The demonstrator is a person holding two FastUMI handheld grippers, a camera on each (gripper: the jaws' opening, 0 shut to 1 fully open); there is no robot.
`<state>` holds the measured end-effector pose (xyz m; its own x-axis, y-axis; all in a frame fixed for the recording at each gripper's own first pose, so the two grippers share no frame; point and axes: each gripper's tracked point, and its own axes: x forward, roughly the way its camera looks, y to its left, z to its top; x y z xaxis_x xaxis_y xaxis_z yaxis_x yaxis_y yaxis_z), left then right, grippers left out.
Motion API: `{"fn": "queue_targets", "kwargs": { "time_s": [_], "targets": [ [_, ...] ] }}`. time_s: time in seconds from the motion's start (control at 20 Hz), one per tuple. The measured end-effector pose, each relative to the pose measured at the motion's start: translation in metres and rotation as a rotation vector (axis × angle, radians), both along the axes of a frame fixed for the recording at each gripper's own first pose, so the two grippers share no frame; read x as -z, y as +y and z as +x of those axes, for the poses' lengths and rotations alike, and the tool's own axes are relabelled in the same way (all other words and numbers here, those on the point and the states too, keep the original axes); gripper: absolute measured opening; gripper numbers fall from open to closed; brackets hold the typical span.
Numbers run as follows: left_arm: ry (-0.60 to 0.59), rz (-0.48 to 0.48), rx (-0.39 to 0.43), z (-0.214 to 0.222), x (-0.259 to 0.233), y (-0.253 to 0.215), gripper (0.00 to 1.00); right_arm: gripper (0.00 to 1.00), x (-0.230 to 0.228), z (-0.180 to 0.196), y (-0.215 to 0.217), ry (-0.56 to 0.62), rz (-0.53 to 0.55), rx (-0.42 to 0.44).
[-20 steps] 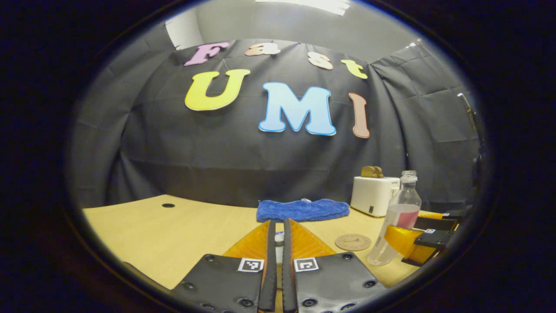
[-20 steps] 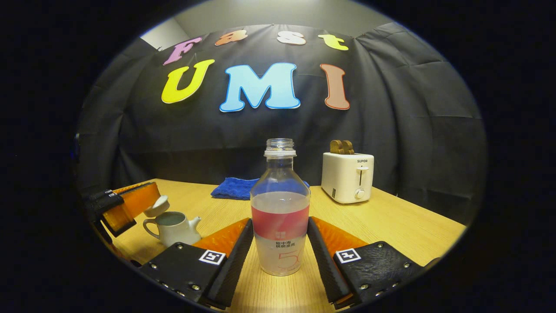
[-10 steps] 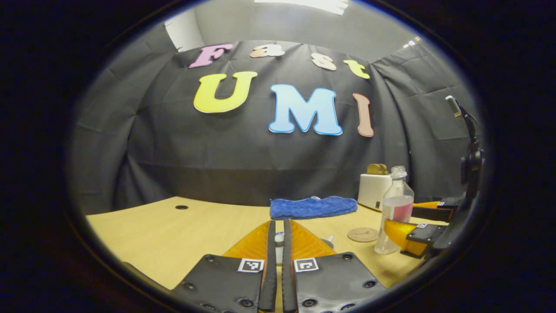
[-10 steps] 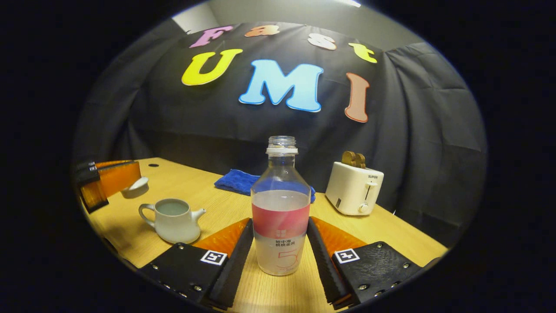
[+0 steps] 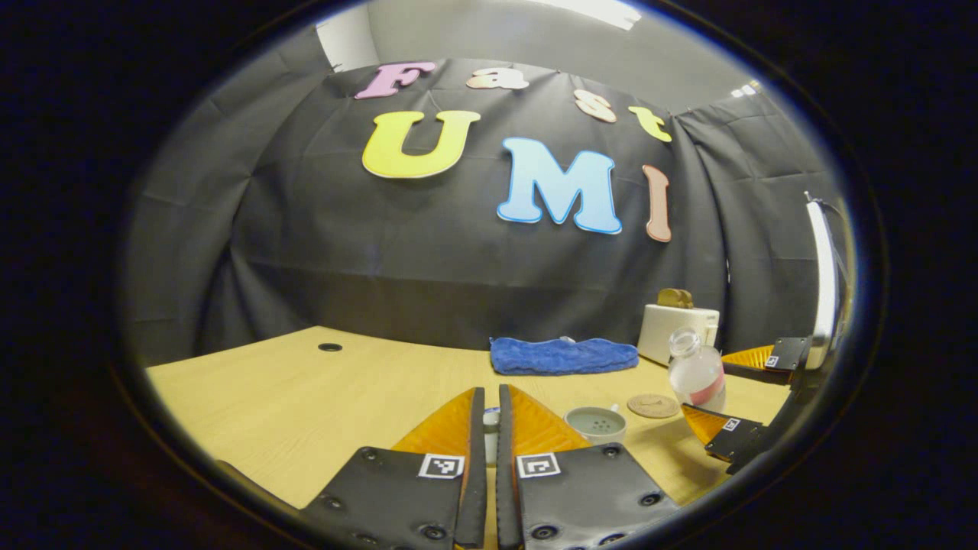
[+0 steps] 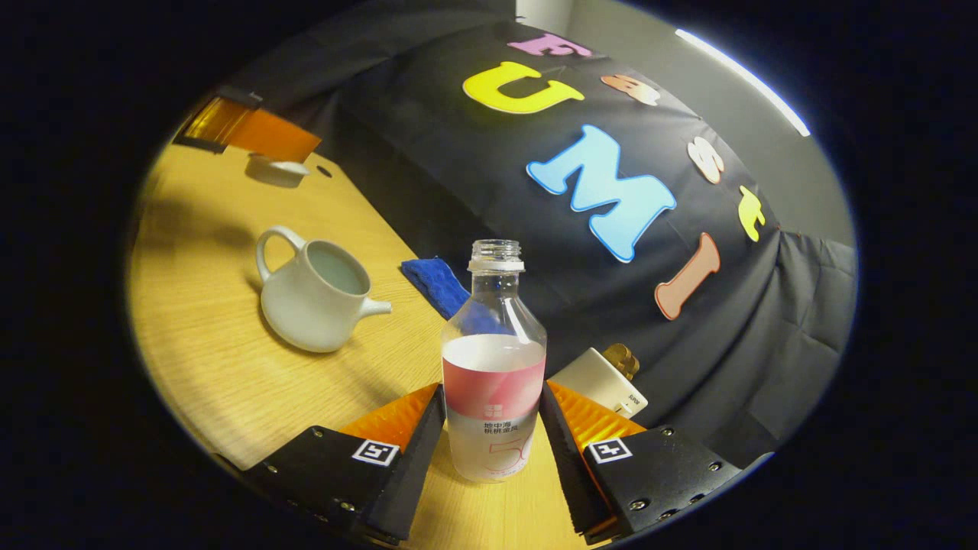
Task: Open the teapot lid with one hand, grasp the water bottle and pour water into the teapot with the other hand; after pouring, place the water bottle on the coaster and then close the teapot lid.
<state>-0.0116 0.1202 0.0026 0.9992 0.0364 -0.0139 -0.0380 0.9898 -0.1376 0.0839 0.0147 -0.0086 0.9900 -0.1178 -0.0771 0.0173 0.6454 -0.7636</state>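
Observation:
In the right gripper view, my right gripper (image 6: 493, 397) is shut on the clear water bottle (image 6: 495, 359). The bottle has a pink label, no cap and is partly full; it is lifted and tilted toward the white teapot (image 6: 317, 290). The teapot stands open on the table to the left. Beyond it, the left gripper (image 6: 248, 134) holds the white teapot lid (image 6: 276, 169) above the table. In the left gripper view, my left gripper (image 5: 489, 397) is shut on the lid (image 5: 491, 418). The open teapot (image 5: 595, 424), round coaster (image 5: 652, 405) and tilted bottle (image 5: 697, 370) lie to its right.
A blue towel (image 5: 564, 355) lies at the back of the wooden table (image 5: 306, 397), with a white toaster (image 5: 678, 328) to its right. The towel (image 6: 437, 283) and the toaster (image 6: 600, 382) also sit behind the bottle in the right gripper view.
My right gripper has lifted the bottle and tilted it toward the teapot. The left gripper has carried the lid farther from the teapot.

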Motion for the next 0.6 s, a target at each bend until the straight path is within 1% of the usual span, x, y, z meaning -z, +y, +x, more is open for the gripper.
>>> {"fn": "queue_targets", "kwargs": {
  "time_s": [0.05, 0.15, 0.25, 0.35, 0.6],
  "targets": [
    [-0.001, -0.004, 0.001, -0.001, 0.0, 0.001, 0.12, 0.75, 0.0, 0.004, -0.003, 0.004, -0.033, 0.001],
    [0.001, -0.013, 0.004, -0.001, 0.0, 0.002, 0.12, 0.75, -0.004, 0.007, -0.005, 0.014, -0.133, -0.002],
    [0.004, -0.018, 0.006, 0.0, 0.002, 0.002, 0.12, 0.75, -0.008, 0.009, -0.003, 0.017, -0.248, -0.027],
    [0.01, -0.019, 0.011, 0.001, 0.003, 0.001, 0.12, 0.75, -0.02, 0.009, 0.002, -0.007, -0.368, -0.062],
    [0.009, -0.027, 0.02, 0.001, 0.001, 0.002, 0.11, 0.75, -0.03, 0.019, 0.001, -0.001, -0.584, -0.127]
  ]
}}
